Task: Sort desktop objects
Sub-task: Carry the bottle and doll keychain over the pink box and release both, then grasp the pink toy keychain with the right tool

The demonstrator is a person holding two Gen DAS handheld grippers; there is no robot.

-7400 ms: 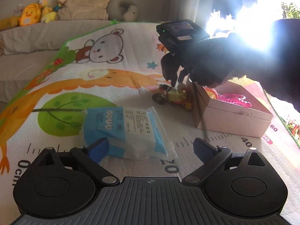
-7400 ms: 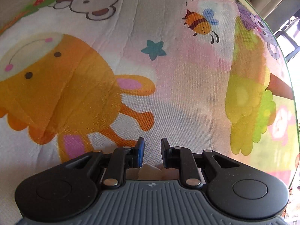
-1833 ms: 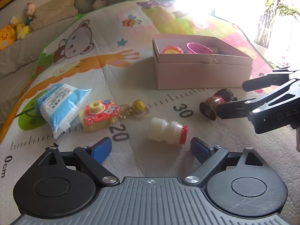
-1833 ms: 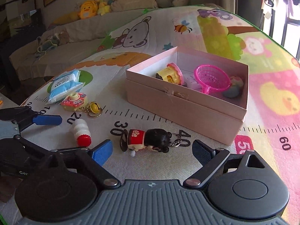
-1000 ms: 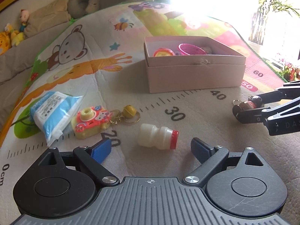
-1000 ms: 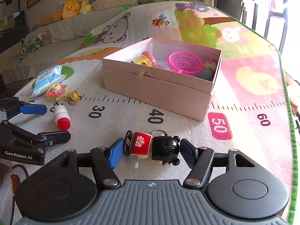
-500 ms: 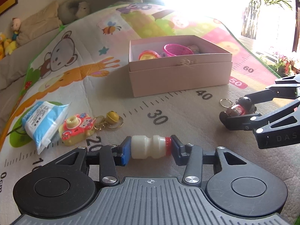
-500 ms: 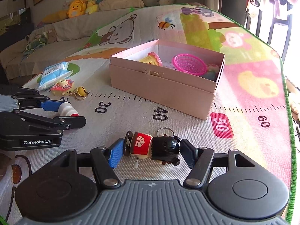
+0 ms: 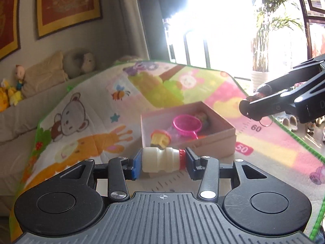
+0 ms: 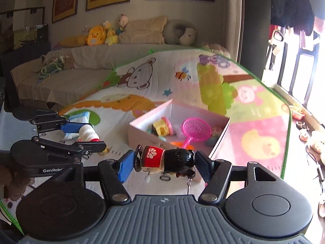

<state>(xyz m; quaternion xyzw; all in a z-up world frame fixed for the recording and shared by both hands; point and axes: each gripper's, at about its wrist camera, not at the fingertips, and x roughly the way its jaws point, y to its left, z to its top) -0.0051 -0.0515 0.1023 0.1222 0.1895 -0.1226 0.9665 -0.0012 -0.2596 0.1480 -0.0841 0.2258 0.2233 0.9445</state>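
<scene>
Left hand-held gripper (image 9: 162,163) clamped end to end on the small white bottle (image 9: 161,160), blue pad on its base, dark pad on its red cap; carried clear of the play mat (image 9: 264,154), just short of the near wall of the pink box (image 9: 215,140). Right hand-held gripper (image 10: 165,166) gripping the doll keychain (image 10: 166,161) across its length, red body toward the blue pad, black head toward the dark pad, key ring dangling below; likewise off the mat, at the box's near corner.

Step in hand, by judgement: carry phase, both picks done, both loads on the way to the box. Inside the box: a pink strainer (image 10: 193,130), a yellow toy (image 10: 161,129), a few smaller bits too blurred to name; free floor left toward the near wall.

Next move, by judgement: forward over the box rim, high enough to clear the wall; lower inside, then part the pads; one load after the other, or well apart, so as not to knock together; dangling ring apt to catch the rim, so extra height for the right side.

Left of the box on the mat: a blue-and-white packet (image 10: 80,119), not yet sorted; other items there hidden behind the left hand-held gripper.
</scene>
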